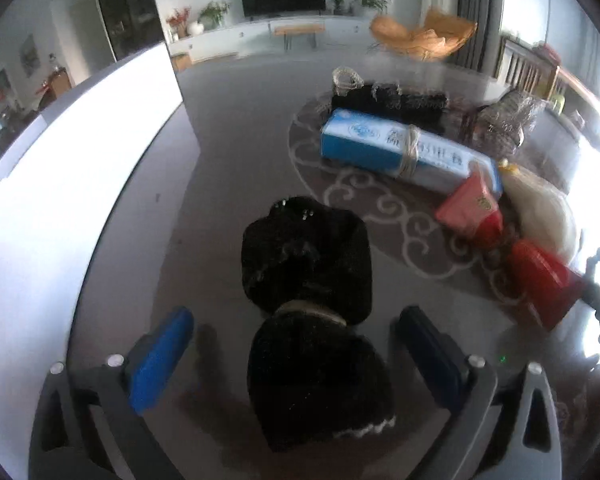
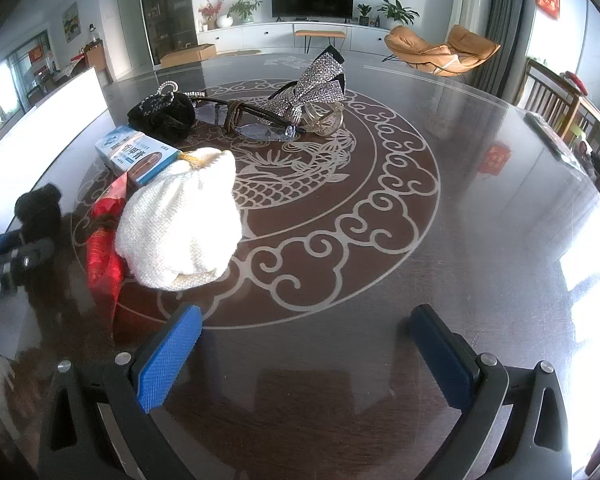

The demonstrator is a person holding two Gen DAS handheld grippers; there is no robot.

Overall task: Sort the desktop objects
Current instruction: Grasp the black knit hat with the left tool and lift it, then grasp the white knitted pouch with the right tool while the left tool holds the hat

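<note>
Straddling the black furry pouch point(image 1: 308, 312), left tool point(image 1: 296, 356) gapes; right tool point(image 2: 304, 360) apart over bare table point(image 2: 480, 240).

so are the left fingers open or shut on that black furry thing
Open. The left gripper has its blue fingers standing wide on either side of the black furry bow, not touching it.

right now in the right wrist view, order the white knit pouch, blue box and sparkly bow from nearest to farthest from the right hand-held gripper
From the right hand-held gripper:
1. white knit pouch, ahead to the left, nearest.
2. blue box, behind the pouch, further left.
3. sparkly bow, mid-table, farthest.
</note>
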